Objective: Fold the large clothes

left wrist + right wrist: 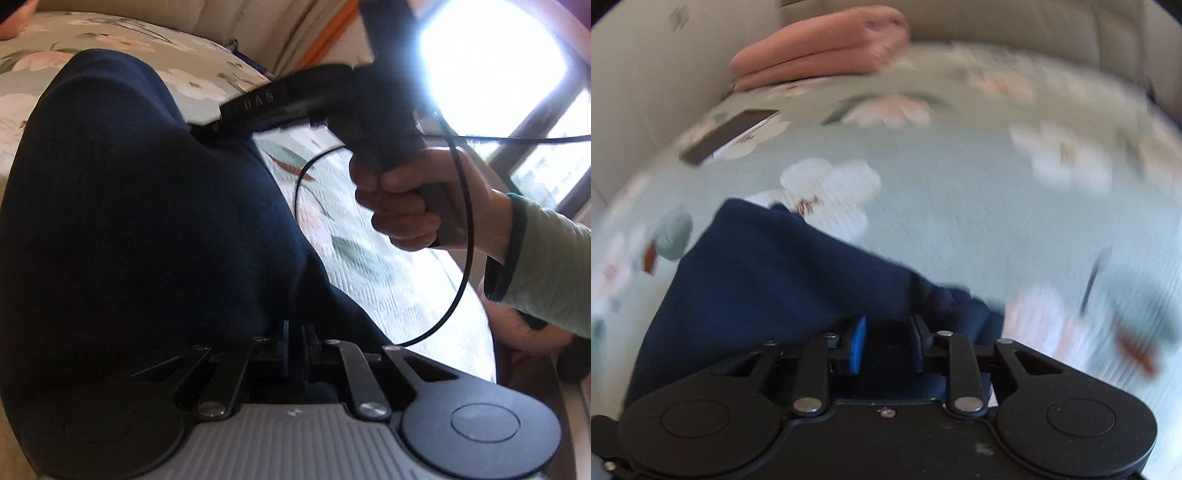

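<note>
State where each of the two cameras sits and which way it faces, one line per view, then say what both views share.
Left wrist: sits on the left claw, faces down across the navy garment toward the window; shows the person's right hand, which holds the right claw, and a pale green sleeve.
Right wrist: sits on the right claw, faces down over the floral bedspread toward folded pink cloth; no hand shows.
Shared: the navy garment on the floral bedspread.
</note>
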### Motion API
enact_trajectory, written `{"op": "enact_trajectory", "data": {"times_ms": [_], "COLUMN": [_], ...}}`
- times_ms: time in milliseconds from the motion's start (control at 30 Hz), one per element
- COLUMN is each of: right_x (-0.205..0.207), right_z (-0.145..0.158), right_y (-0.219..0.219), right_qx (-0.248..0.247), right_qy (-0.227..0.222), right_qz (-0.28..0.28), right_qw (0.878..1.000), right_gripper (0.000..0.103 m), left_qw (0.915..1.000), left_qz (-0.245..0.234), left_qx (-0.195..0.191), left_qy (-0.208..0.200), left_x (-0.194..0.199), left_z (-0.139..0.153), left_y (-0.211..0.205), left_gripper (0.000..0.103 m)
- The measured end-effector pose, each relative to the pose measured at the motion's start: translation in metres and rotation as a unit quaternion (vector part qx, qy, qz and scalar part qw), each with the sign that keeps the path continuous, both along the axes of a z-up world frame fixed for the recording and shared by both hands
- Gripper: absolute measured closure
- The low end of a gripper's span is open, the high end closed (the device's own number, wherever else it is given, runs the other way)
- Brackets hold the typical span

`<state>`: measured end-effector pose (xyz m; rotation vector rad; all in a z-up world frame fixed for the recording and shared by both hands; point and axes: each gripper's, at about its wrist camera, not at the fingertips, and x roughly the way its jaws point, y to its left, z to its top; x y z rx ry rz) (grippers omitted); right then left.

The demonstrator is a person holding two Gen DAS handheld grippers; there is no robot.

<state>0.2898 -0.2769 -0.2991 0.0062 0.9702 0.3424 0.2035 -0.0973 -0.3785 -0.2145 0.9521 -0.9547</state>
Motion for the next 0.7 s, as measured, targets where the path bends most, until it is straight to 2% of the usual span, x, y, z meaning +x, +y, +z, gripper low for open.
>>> {"op": "enact_trajectory", "data": {"times_ms": [67, 167, 267, 300, 400, 433, 500, 533, 600, 633, 700], "right_x": [-0.002, -0.010, -0.026, -0.035, -0.062, -0.068, -0.076, -0.080, -0.083, -0.084, -0.091], "right_z": [-0.001, 0.003, 0.030, 0.045, 0.072, 0.073, 0.062, 0.052, 0.024, 0.011, 0.004], "right_y": [-0.008, -0.003, 0.007, 0.010, 0.018, 0.023, 0.037, 0.045, 0.056, 0.054, 0.040], "right_qx": [0.002, -0.042, -0.068, -0.057, 0.003, 0.018, 0.023, 0.002, -0.059, -0.072, -0.054], "right_qy": [0.000, -0.013, -0.041, -0.056, -0.074, -0.069, -0.048, -0.045, -0.025, -0.013, -0.013], "right_qz": [-0.019, -0.044, -0.047, -0.038, -0.014, -0.011, 0.004, 0.009, 0.001, -0.014, -0.050], "right_qw": [1.000, 0.998, 0.996, 0.996, 0.997, 0.997, 0.999, 0.999, 0.998, 0.997, 0.997], "right_gripper": [0.079, 0.079, 0.076, 0.072, 0.073, 0.073, 0.073, 0.074, 0.077, 0.077, 0.078], "left_qw": [1.0000, 0.9998, 0.9998, 0.9990, 0.9898, 0.9850, 0.9764, 0.9751, 0.9830, 0.9866, 0.9911], "left_qz": [-0.008, -0.008, 0.008, 0.028, 0.118, 0.147, 0.194, 0.205, 0.180, 0.160, 0.122], "left_qx": [0.005, -0.004, -0.017, -0.033, -0.068, -0.072, -0.054, -0.041, -0.024, -0.027, -0.039], "left_qy": [0.000, 0.016, -0.007, -0.014, -0.041, -0.055, -0.078, -0.074, -0.029, -0.009, 0.037], "left_x": [-0.004, 0.003, 0.002, 0.004, 0.024, 0.037, 0.070, 0.094, 0.133, 0.146, 0.165], "left_z": [0.004, 0.022, 0.050, 0.058, 0.080, 0.083, 0.084, 0.077, 0.053, 0.039, 0.021], "left_y": [0.004, 0.010, 0.032, 0.048, 0.083, 0.090, 0.096, 0.093, 0.057, 0.047, 0.029], "left_gripper": [0.093, 0.093, 0.092, 0.089, 0.087, 0.087, 0.087, 0.087, 0.091, 0.092, 0.100]}}
